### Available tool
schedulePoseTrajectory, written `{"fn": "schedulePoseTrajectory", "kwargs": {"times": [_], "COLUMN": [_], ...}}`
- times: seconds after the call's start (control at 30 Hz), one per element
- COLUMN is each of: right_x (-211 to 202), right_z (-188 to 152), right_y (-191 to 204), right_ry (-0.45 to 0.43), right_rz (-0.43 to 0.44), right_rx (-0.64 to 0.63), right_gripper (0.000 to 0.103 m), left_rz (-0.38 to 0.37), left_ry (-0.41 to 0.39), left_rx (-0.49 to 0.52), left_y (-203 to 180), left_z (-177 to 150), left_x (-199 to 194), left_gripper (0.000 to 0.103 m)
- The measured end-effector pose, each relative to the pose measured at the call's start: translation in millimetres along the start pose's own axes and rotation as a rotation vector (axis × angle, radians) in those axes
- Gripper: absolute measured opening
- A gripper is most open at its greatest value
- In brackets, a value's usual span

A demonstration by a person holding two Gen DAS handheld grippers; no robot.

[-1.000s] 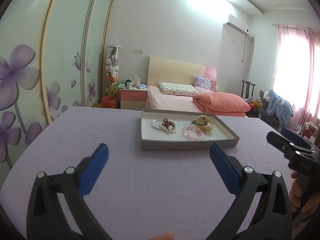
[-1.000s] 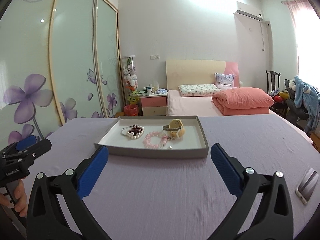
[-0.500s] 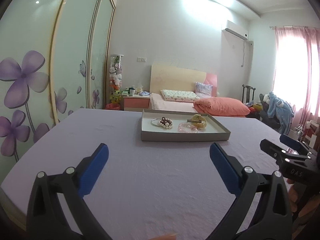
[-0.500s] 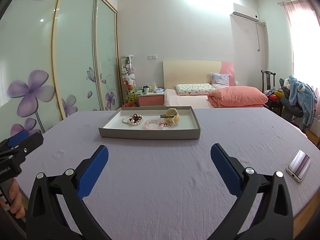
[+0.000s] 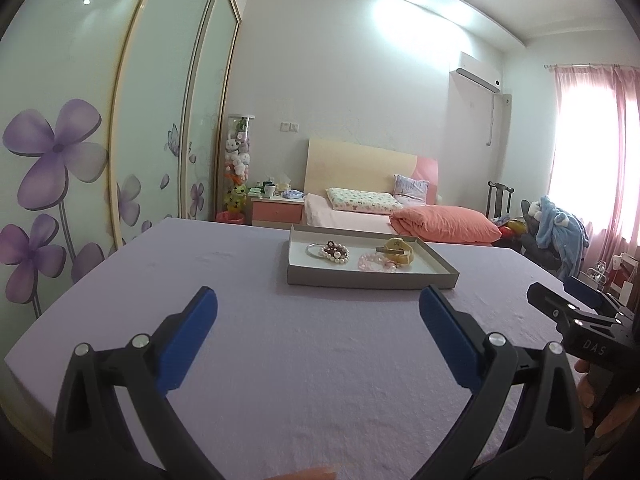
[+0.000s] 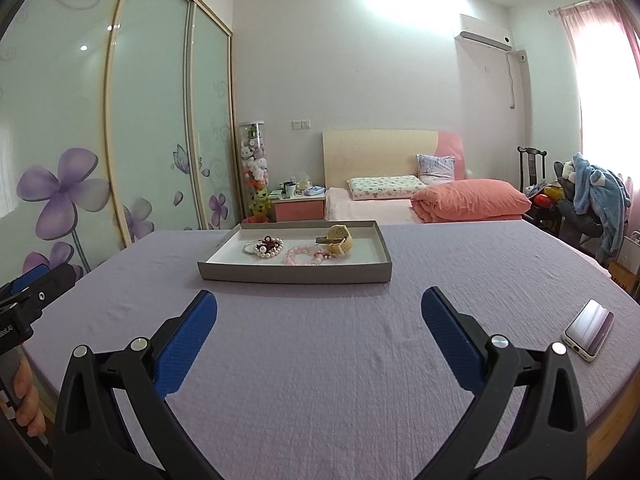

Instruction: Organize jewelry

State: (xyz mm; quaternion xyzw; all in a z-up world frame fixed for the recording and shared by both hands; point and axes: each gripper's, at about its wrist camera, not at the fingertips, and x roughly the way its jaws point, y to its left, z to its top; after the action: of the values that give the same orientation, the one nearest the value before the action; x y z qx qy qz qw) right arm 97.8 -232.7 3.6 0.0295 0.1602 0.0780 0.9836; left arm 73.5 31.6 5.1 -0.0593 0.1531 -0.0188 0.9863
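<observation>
**Jewelry tray ahead of both grippers**

The grey tray (image 6: 294, 276) sits mid-table toward the far edge, holding a pearl bracelet (image 6: 267, 249), pink bead bracelet (image 6: 301, 257) and yellow watch (image 6: 340, 240). Left gripper (image 5: 318, 322) and right gripper (image 6: 319, 322) hover near the table's near edge, jaws spread, empty.

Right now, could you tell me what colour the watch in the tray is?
The watch is pale yellow, seen best in the right wrist view.

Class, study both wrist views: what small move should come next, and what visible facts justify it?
Probably advance the right gripper toward the tray and its pink bead bracelet. Both grippers, the left gripper too, are open and empty, short of the tray on the purple cloth, and all the jewelry lies untouched.
</observation>
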Motion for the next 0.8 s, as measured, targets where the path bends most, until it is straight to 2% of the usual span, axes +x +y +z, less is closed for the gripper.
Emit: {"fn": "schedulePoseTrajectory", "kwargs": {"times": [0.8], "right_x": [0.6], "right_z": [2.3], "right_y": [1.5], "right_ry": [0.006], "right_rz": [-0.002], "right_rx": [0.009], "right_gripper": [0.101], "left_rz": [-0.019], "left_ry": [0.028], "left_rx": [0.003], "left_y": [-4.9], "left_z": [-1.1], "left_x": [8.8], "left_gripper": [0.099]}}
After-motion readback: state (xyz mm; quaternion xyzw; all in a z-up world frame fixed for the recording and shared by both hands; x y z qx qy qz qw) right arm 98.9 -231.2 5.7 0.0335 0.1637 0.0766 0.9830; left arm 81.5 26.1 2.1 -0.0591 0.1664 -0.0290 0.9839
